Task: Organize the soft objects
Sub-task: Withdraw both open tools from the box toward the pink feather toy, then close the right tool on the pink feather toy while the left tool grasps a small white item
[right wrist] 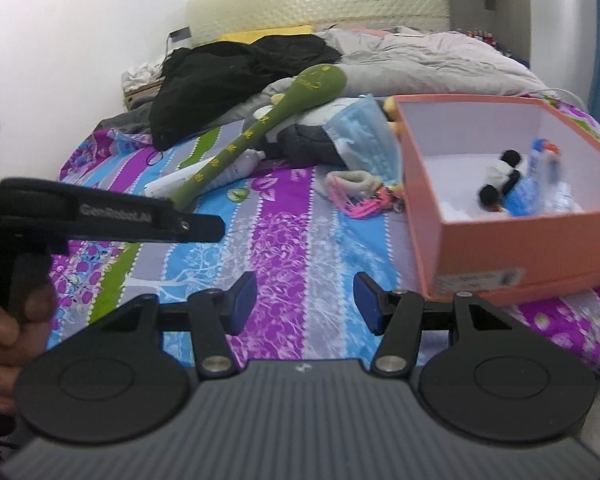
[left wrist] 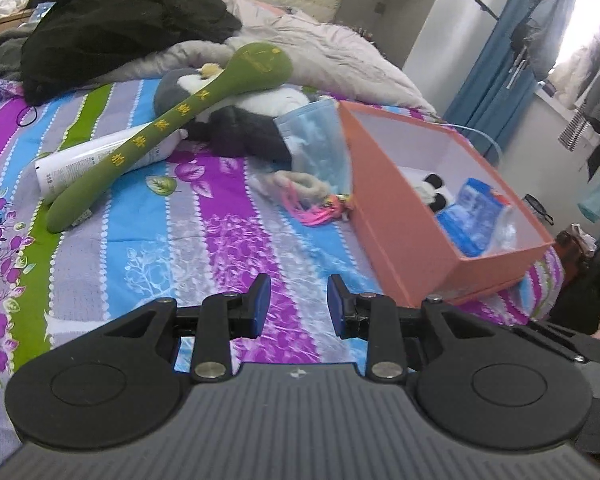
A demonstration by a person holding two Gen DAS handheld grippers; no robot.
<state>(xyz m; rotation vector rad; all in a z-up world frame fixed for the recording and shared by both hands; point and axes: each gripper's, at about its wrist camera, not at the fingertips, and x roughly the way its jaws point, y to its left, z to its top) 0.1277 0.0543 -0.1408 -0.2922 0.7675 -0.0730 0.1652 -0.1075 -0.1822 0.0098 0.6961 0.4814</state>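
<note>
An open orange box (left wrist: 396, 216) (right wrist: 496, 248) sits on the striped bed at the right. It holds a small black-and-white plush (left wrist: 430, 192) (right wrist: 498, 182) and blue packets (left wrist: 474, 216) (right wrist: 540, 188). Beyond lie a long green plush stick (left wrist: 172, 128) (right wrist: 260, 128), a grey-and-white plush toy (left wrist: 236, 120) (right wrist: 304, 136), a blue face mask (left wrist: 320, 140) (right wrist: 364, 136), a pink tasselled item (left wrist: 308, 200) (right wrist: 360, 196) and a white tube (left wrist: 84, 164) (right wrist: 204, 176). My left gripper (left wrist: 299, 304) is open and empty above the bedsheet. My right gripper (right wrist: 304, 304) is open and empty too.
A black garment (left wrist: 116, 28) (right wrist: 228, 76) and a grey duvet (left wrist: 308, 44) (right wrist: 440, 60) are heaped at the head of the bed. The left gripper's body and the hand holding it (right wrist: 80, 216) show at the left of the right wrist view. A blue curtain (left wrist: 500, 64) and hanging clothes stand at the right.
</note>
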